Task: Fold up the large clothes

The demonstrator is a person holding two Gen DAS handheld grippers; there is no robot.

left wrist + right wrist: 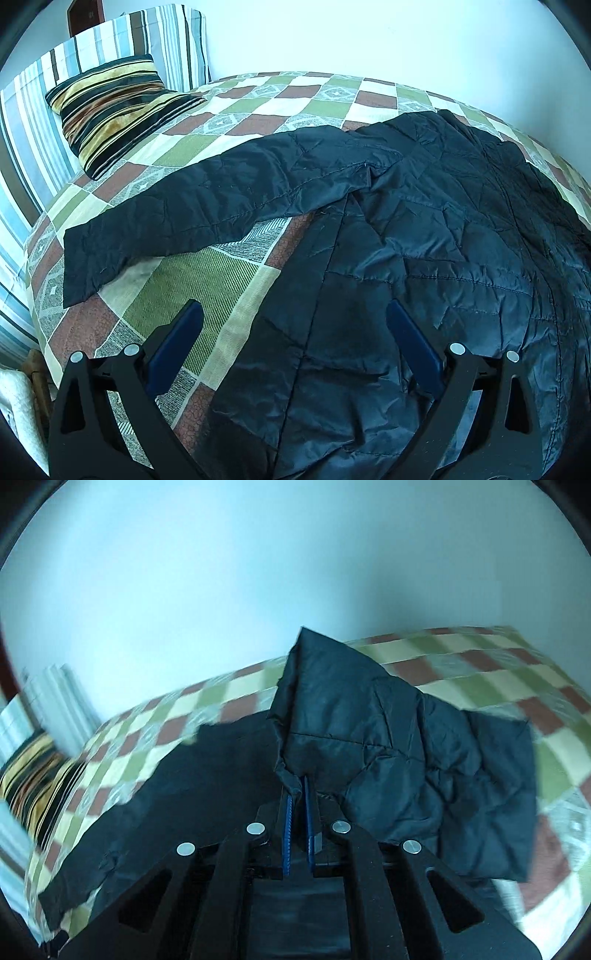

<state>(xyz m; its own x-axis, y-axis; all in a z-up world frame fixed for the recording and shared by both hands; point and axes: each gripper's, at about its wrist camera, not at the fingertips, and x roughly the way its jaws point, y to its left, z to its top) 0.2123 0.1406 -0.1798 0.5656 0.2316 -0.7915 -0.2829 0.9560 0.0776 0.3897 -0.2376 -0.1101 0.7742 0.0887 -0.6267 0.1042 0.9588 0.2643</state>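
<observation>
A large black quilted jacket lies spread on a bed with a checked green, brown and cream cover. One sleeve stretches out to the left. My left gripper is open and empty, just above the jacket's near left edge. In the right wrist view my right gripper is shut on a fold of the jacket and holds it lifted above the bed; the raised part hangs to the right. The other sleeve lies flat at the left.
A striped dark and gold cushion rests at the bed's head against a blue and white striped pillow. A pale wall runs along the far side of the bed. The bed's left edge drops off nearby.
</observation>
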